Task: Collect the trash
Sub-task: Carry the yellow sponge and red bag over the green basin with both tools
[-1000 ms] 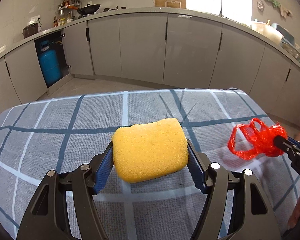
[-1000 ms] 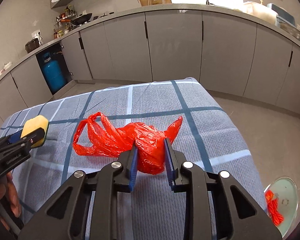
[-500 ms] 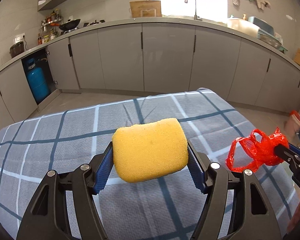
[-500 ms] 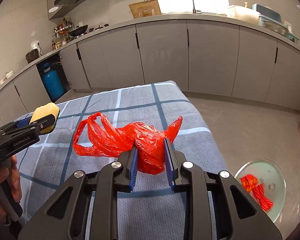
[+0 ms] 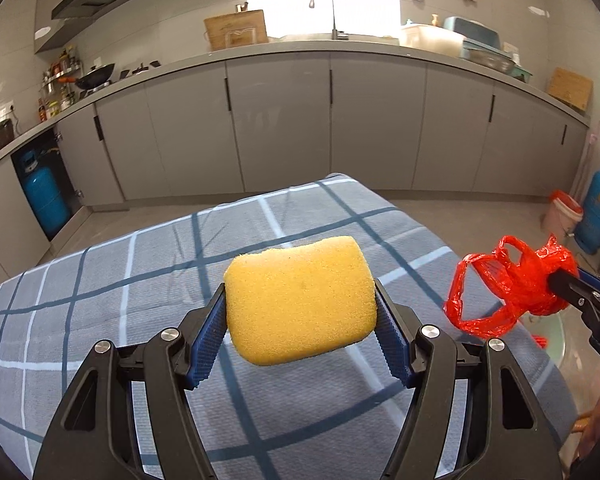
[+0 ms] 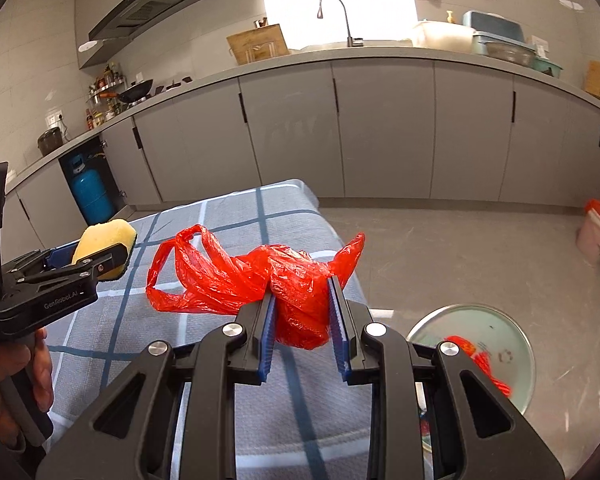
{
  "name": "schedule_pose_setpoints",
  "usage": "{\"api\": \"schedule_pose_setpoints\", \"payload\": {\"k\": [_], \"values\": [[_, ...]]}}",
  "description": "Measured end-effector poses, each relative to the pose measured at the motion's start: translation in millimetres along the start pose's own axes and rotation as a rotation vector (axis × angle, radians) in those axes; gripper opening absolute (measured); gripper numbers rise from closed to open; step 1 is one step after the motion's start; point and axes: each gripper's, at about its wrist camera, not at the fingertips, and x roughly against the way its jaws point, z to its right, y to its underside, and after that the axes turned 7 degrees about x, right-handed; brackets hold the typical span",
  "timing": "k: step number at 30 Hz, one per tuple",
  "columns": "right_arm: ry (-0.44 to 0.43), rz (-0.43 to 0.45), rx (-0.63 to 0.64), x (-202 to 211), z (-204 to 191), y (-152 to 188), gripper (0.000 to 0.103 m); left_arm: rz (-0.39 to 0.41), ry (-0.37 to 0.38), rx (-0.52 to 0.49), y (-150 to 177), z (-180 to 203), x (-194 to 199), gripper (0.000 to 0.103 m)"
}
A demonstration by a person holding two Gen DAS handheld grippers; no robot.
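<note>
Yellow foam fills the middle of the left wrist view: a sponge (image 5: 300, 300) clamped between the blue ribbed pads of the left hand-held gripper (image 5: 300, 320), held in the air above the bench (image 5: 100, 320), which is covered with a grey cloth crossed by dark blue and white lines. In the right wrist view the same sponge (image 6: 104, 246) shows at the left edge, gripped by the left tool, whose black body carries the white lettering "GenRobot.AI"; a hand (image 6: 16, 380) holds its handle.

The right hand-held gripper (image 6: 302, 316) is closed on a crumpled red plastic bag (image 6: 260, 280), its pads pressed into the bunched part while the handle loops hang out to the left. The bag is held near the bench's right edge, clear of the cloth. From the left wrist view the bag (image 5: 512, 284) hangs at the tip of the right tool, on which only the letters "DA" can be read.

On the floor beside the bench stands a round bin (image 6: 480, 360) with a glossy pale liner and some red scraps inside. Further off on the floor are a pale bucket with a red liner (image 6: 598, 228) and a blue gas cylinder (image 5: 598, 208) with a label too small to read; a second blue gas cylinder (image 6: 90, 196) stands in an open cabinet under the kitchen counter (image 6: 380, 54).
</note>
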Motion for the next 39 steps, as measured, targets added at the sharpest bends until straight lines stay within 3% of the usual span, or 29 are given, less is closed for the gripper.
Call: {"api": "schedule_pose_setpoints", "payload": {"k": [22,39], "values": [[0.119,0.011,-0.123,37,87,34,0.026,-0.005,0.128,-0.149,6,107,5,0.068],[0.18,0.029,-0.186,52,135,44,0.026,-0.007,0.191,-0.246,10,163,5,0.068]]}}
